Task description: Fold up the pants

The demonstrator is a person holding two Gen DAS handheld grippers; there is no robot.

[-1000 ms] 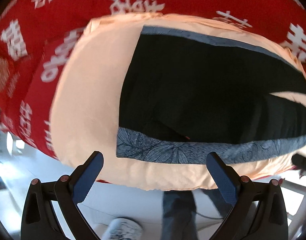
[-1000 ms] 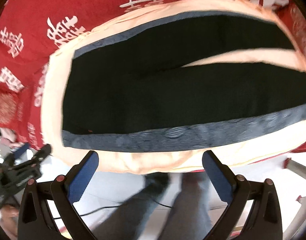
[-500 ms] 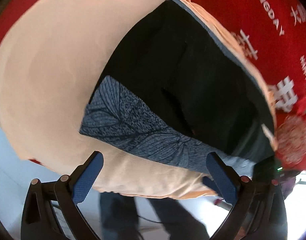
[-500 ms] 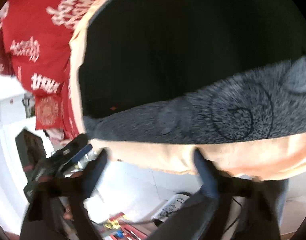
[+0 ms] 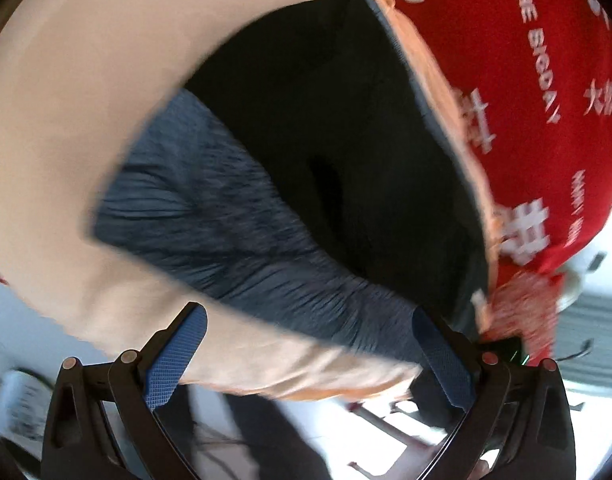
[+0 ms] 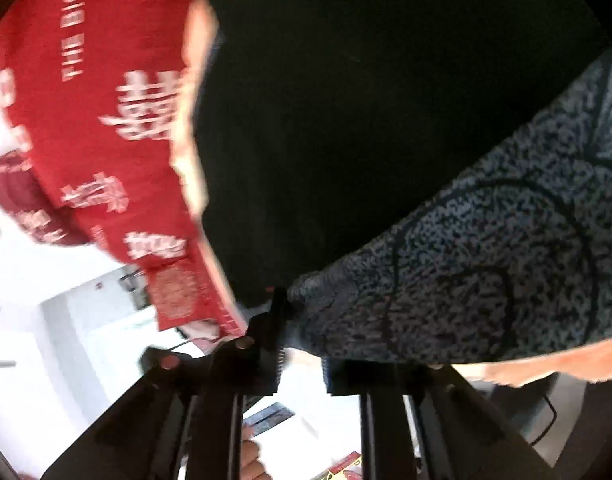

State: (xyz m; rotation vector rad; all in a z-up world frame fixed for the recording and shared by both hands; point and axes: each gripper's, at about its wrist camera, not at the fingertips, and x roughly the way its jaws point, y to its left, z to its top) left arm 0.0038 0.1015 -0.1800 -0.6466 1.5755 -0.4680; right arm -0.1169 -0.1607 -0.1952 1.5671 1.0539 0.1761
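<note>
The black pants [image 5: 345, 152] with a grey-blue patterned side stripe [image 5: 234, 240] lie flat on a peach cloth [image 5: 86, 80]. My left gripper [image 5: 309, 344] is open, its blue pads at the cloth's near edge beside the stripe. In the right wrist view the pants [image 6: 365, 120] fill the frame and the patterned stripe [image 6: 485, 280] runs to the near corner. My right gripper [image 6: 302, 364] has its jaws drawn close together at the stripe's corner; the view is blurred and I cannot tell whether fabric sits between them.
A red cloth with white characters [image 5: 545, 100] covers the table under the peach cloth; it also shows in the right wrist view [image 6: 106, 140]. The person's dark legs [image 5: 274, 440] stand below the table edge. White floor lies beyond.
Both grippers have swung in close to the near stripe of the pants. The right jaws have narrowed from wide open to nearly together at the stripe's corner. The left jaws stay wide.
</note>
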